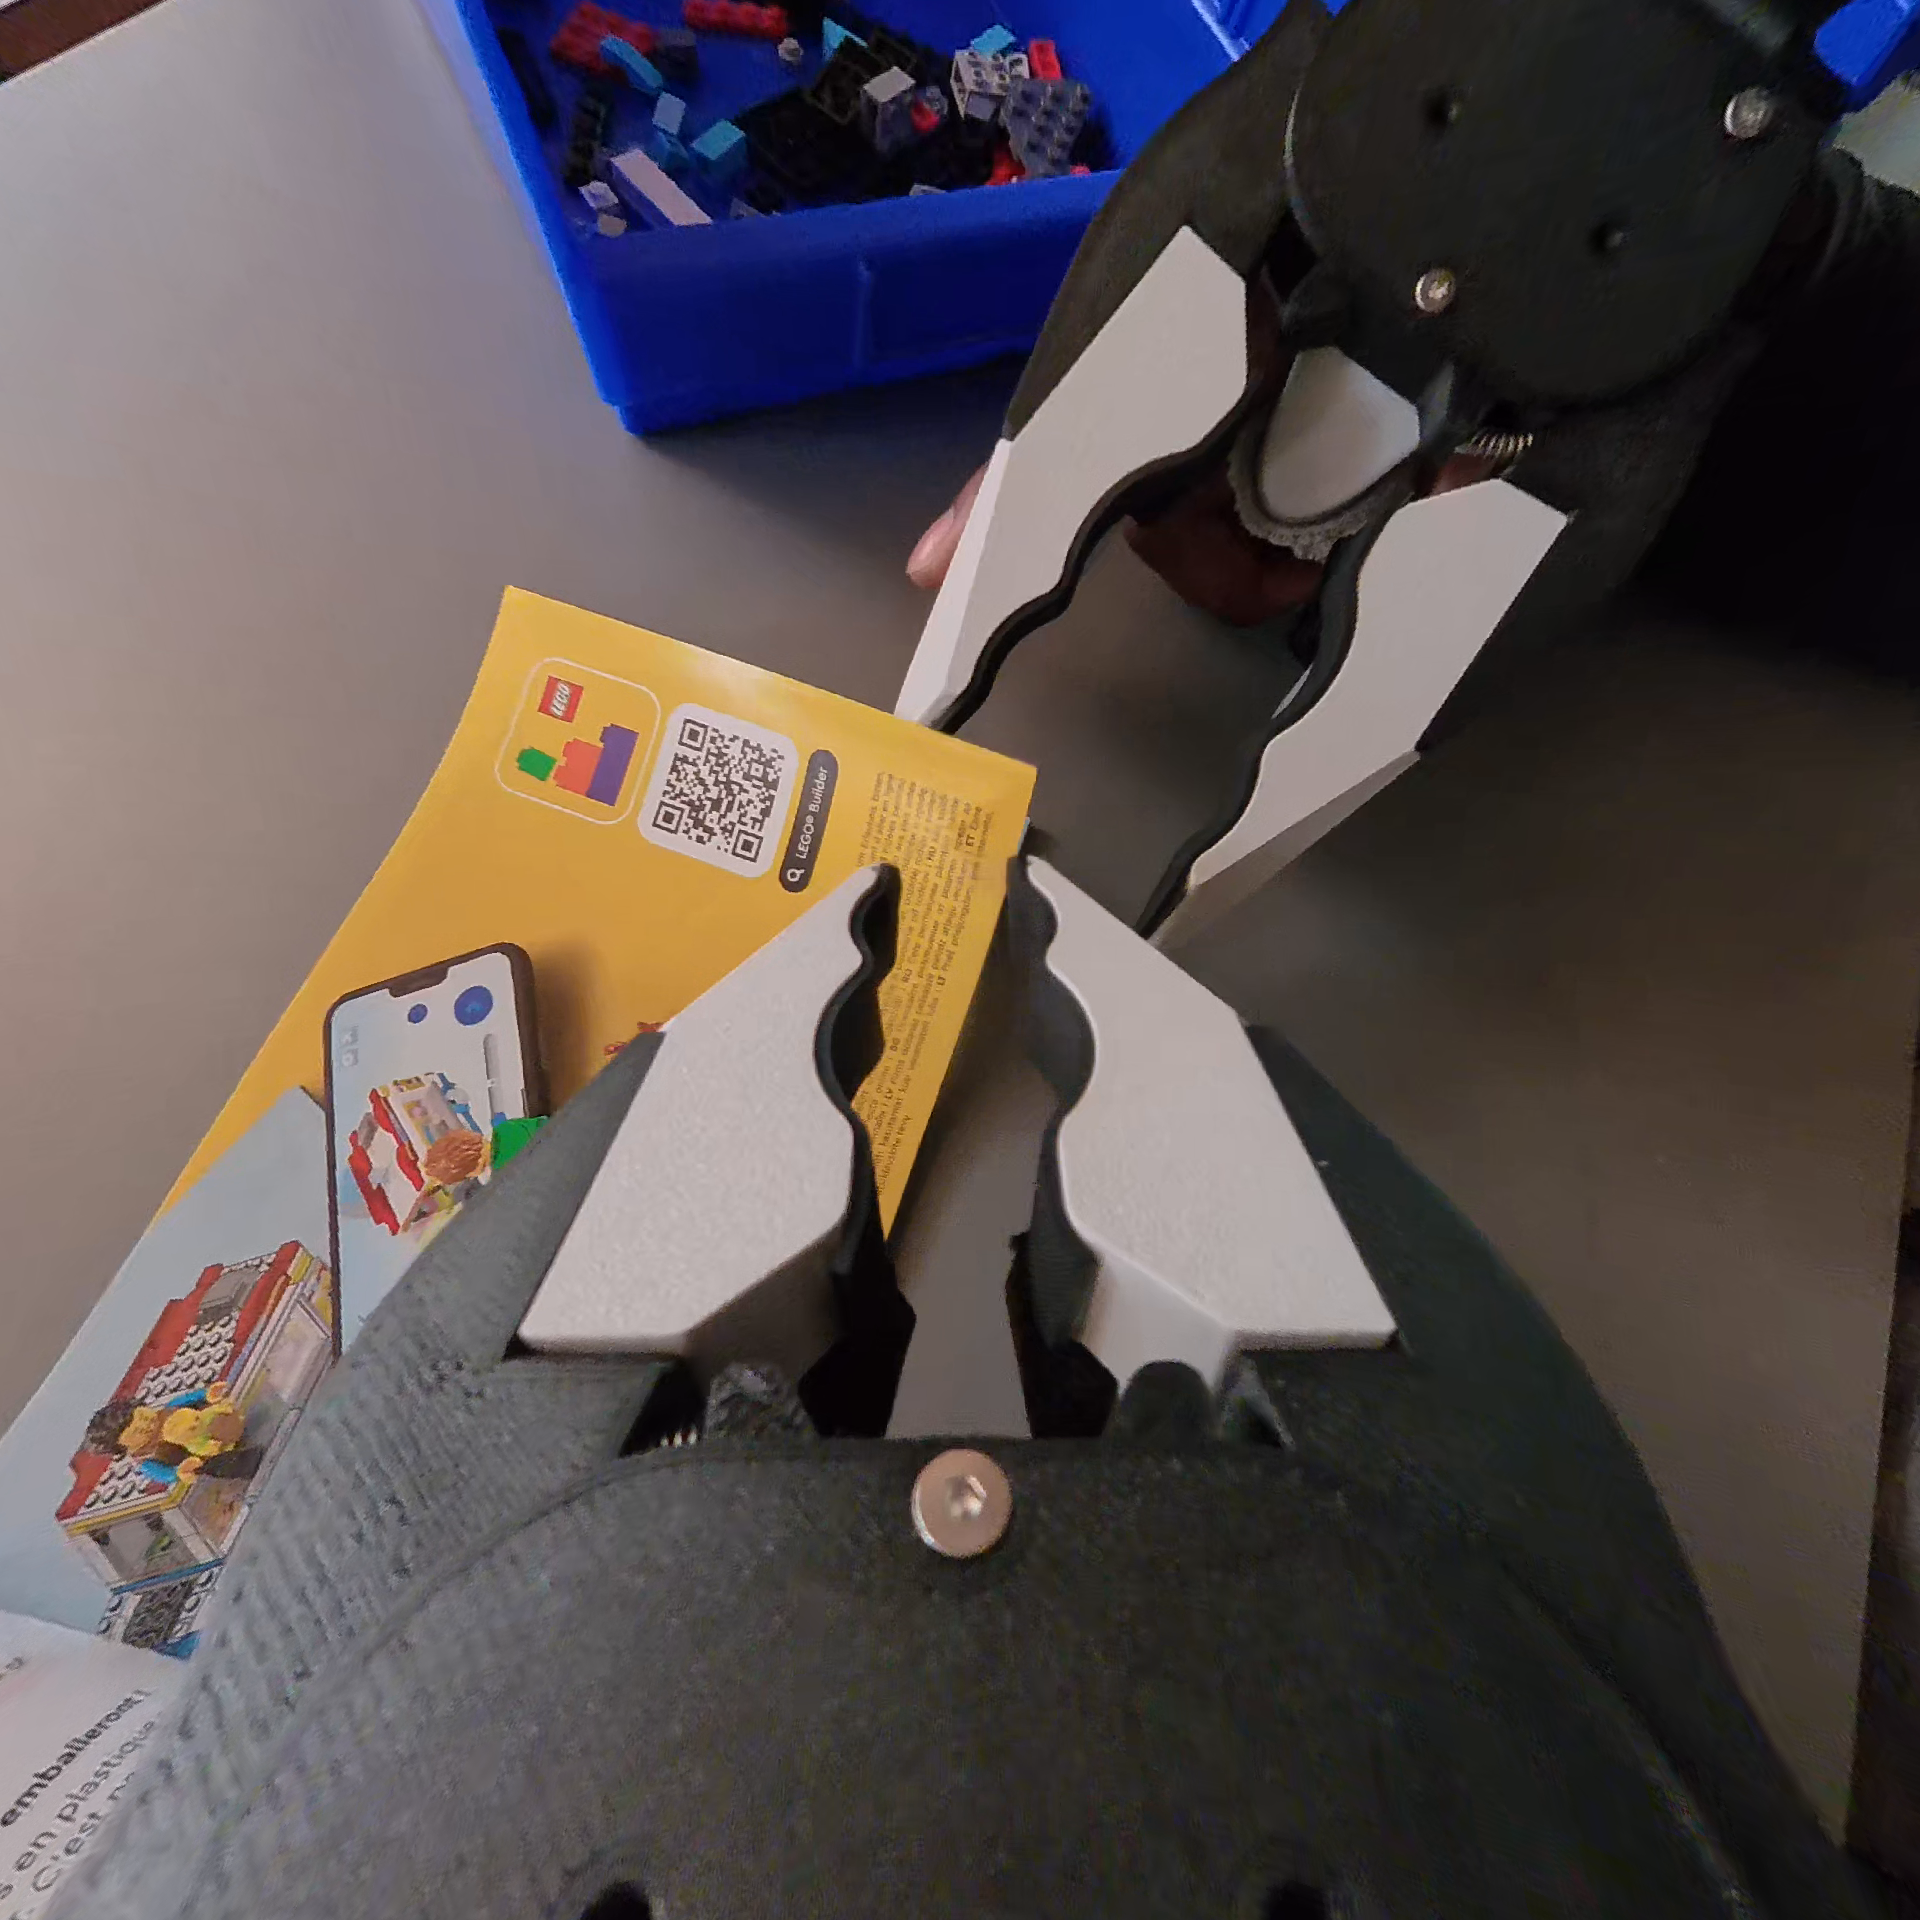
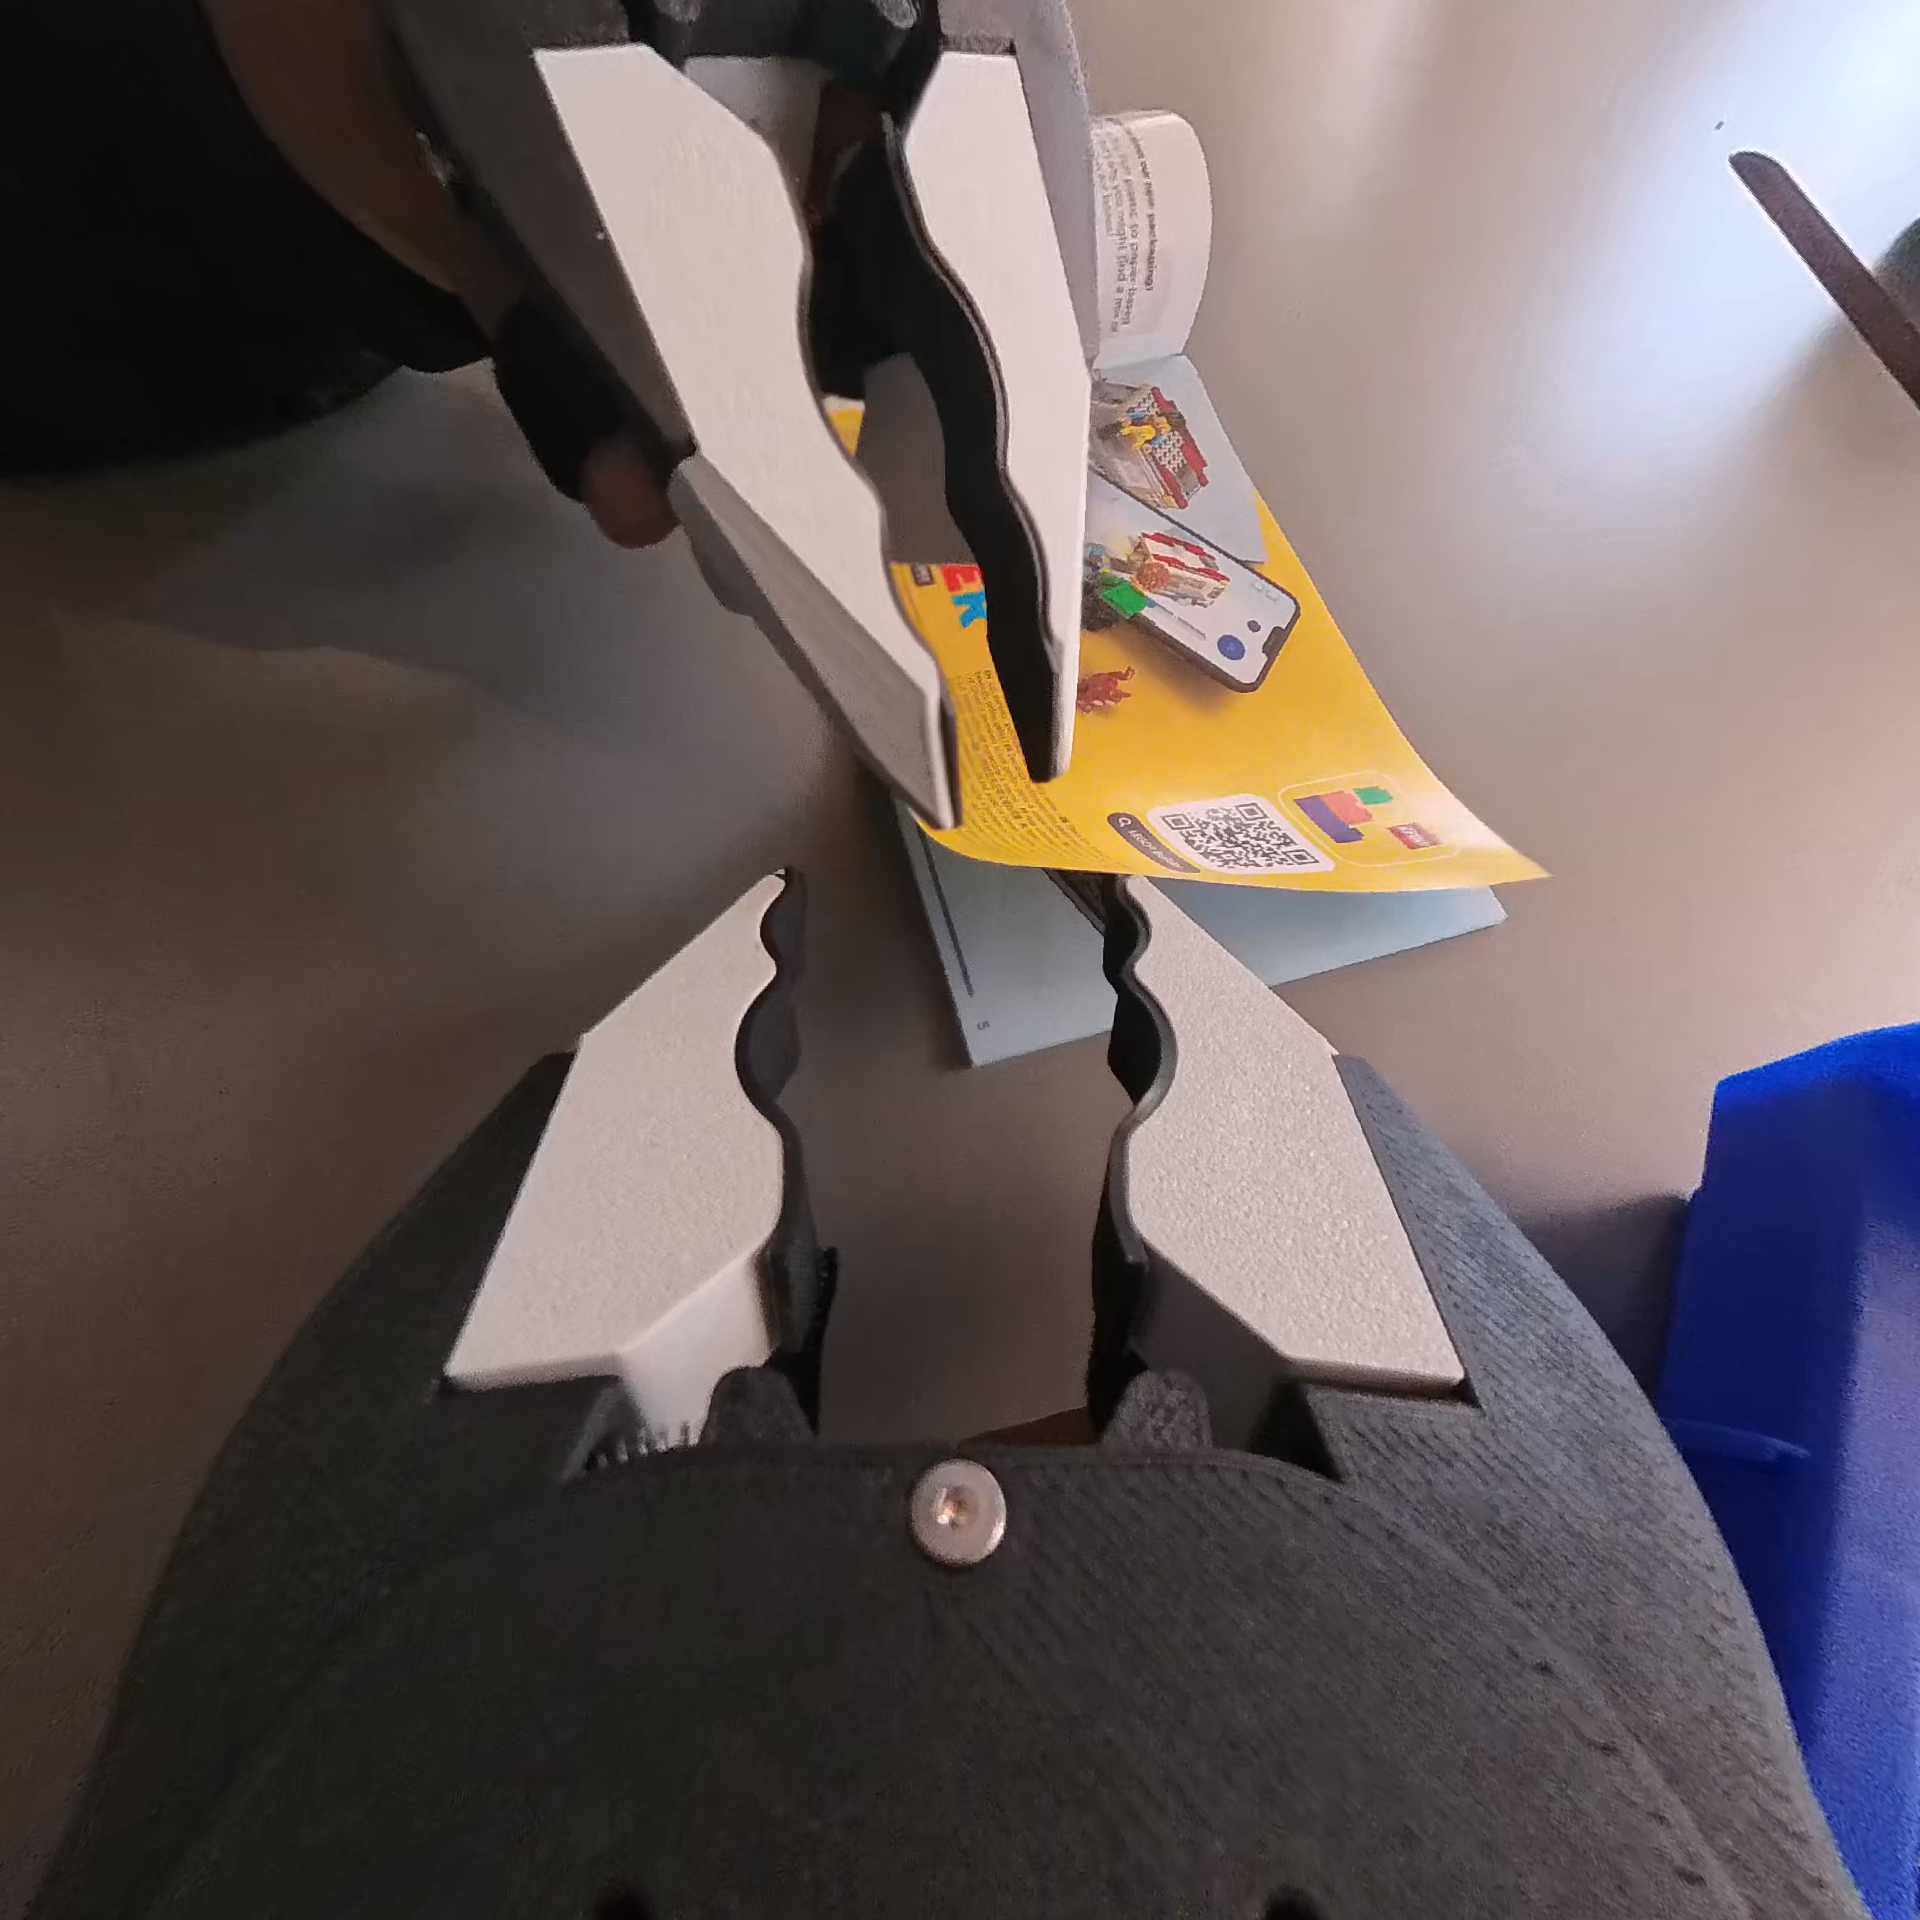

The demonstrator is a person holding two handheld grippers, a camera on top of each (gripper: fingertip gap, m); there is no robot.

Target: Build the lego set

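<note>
Judging by what lies here, the build has barely begun: no assembled model shows in either view, and the loose bricks, red, blue, black and grey, sit heaped in the blue bin at the far side of the grey surface. Only the instruction booklet is in play. Its yellow page is lifted and curling above the pale blue pages beneath, as the right wrist view shows. The left tool hangs at that page's near edge with its jaws a narrow gap apart; the paper seems to pass between them, though whether they actually pinch it I cannot tell. The right tool hovers just beside the booklet's corner, jaws spread wide and holding nothing. Everything remains: finding the right page, picking bricks from the bin, and joining them.
</note>
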